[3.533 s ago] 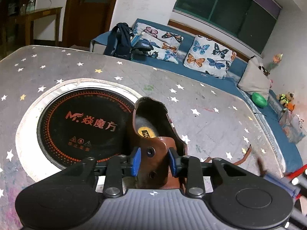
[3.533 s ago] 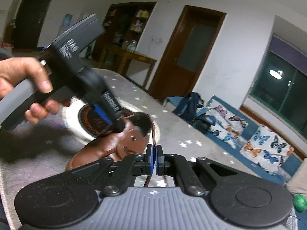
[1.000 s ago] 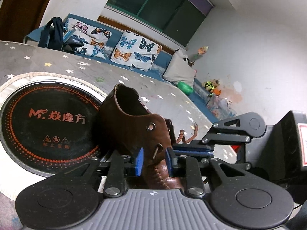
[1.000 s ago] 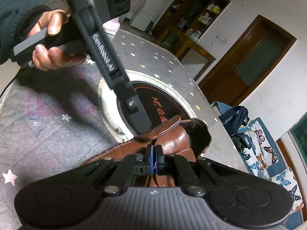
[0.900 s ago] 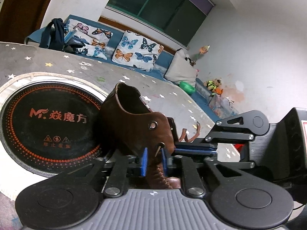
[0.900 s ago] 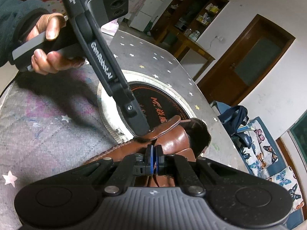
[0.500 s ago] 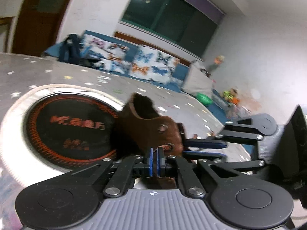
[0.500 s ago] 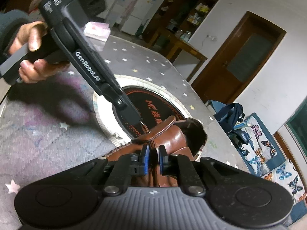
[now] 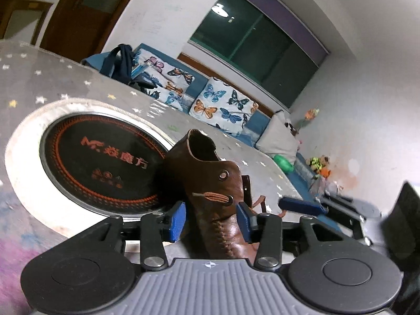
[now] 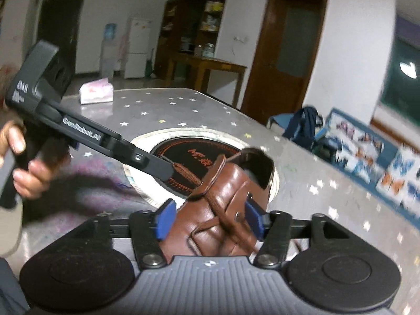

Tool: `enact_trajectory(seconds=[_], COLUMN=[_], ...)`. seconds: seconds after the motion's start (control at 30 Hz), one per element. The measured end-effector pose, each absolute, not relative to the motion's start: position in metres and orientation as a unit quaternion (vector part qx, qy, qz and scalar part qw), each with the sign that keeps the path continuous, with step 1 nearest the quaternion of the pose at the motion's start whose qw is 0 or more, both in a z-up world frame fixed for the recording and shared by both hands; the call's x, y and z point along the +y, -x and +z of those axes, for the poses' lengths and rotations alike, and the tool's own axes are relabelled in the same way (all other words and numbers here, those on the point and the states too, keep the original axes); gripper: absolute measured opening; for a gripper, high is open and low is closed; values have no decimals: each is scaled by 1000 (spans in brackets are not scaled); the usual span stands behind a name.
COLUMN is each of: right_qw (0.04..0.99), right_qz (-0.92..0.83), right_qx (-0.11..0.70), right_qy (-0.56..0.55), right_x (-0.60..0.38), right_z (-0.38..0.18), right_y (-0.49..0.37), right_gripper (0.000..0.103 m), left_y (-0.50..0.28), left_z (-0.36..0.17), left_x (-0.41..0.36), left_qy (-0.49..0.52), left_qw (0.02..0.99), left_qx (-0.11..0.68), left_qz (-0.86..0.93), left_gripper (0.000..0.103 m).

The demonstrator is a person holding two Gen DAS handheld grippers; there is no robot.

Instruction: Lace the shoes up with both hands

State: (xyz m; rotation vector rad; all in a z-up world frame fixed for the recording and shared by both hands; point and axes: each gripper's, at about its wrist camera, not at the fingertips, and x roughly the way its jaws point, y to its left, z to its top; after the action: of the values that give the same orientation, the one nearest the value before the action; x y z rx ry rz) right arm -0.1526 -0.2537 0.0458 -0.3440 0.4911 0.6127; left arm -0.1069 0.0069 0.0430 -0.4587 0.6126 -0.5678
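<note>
Star-print table (image 9: 78,84) holds brown shoe (image 9: 210,183) at 6 o'clock. Left gripper (image 9: 211,219) & right gripper (image 10: 208,218) jaws just opened, pads clear, shoe between. Lace (image 9: 212,197) thru eyelet.

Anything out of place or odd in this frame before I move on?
The brown shoe sits at the rim of the built-in black cooktop, an odd workplace. Left gripper and right gripper have just opened, straddling the shoe; the lace end lies loose.
</note>
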Motion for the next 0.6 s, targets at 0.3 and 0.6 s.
enact_trajectory(seconds=[0.3,0.6], right_qw=[919,921], right_qz=[281,274], right_qx=[250,268], right_qy=[116,68], right_x=[-276,-281], right_z=[41,29], right_y=[167,161], right_gripper=[87,99], left_y=[105,106], left_z=[35,31], left_x=[3,-2], left_qy=[277,289], left_qw=[888,892], left_qx=[260,256], left_qz=[-259,-236], left_gripper=[42,42])
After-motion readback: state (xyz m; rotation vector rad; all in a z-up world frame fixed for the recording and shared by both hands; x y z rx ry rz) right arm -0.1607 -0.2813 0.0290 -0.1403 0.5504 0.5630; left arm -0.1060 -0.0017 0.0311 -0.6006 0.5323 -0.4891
